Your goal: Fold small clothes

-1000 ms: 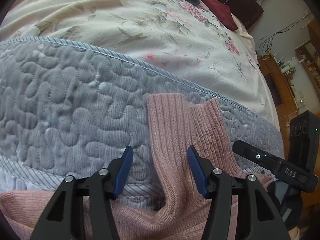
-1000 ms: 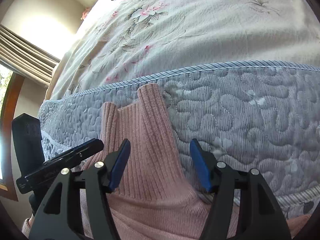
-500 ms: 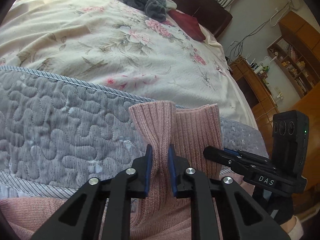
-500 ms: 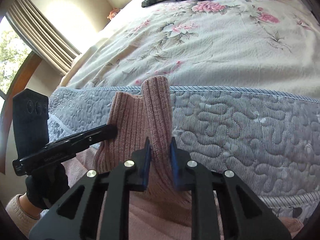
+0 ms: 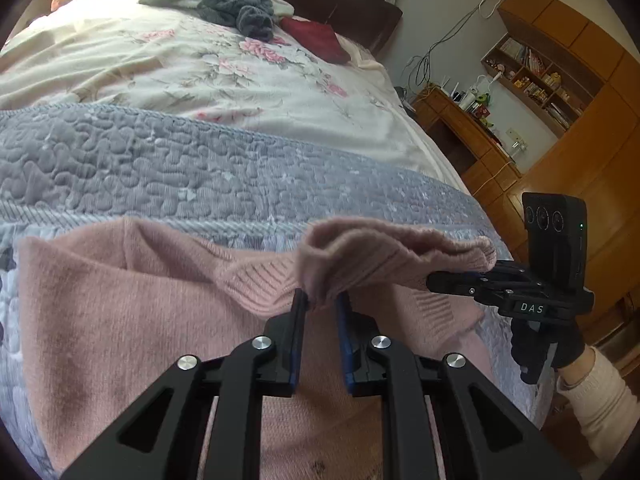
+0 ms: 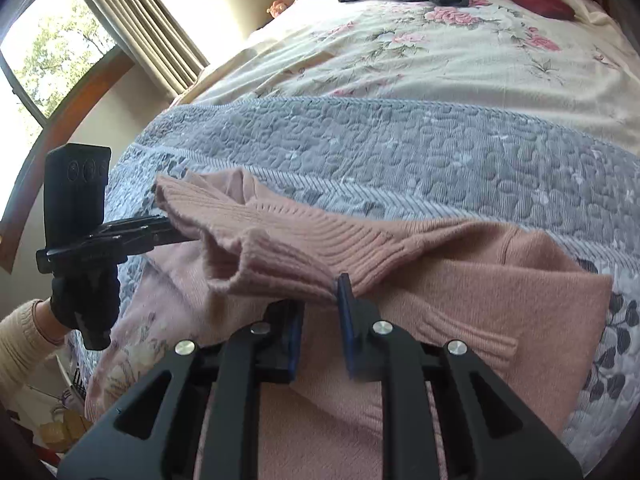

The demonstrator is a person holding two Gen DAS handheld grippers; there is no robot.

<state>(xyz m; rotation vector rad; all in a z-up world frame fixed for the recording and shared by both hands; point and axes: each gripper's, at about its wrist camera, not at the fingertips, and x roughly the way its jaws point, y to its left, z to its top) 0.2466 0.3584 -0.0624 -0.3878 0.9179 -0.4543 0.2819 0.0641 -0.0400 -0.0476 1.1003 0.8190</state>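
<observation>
Sleeves of the pink sweater are up off the bed now. We pinch one cuff in our left hand-held gripper and one in our right hand-held gripper, pulling them back over its body for the fold.

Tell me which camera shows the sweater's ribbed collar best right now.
The right wrist view: the ribbed collar lies across mid-frame, lifted, its ribbing and open end plain. The left wrist view shows the same collar bunched up, its ribbing blurred, pinched by the left gripper.
</observation>
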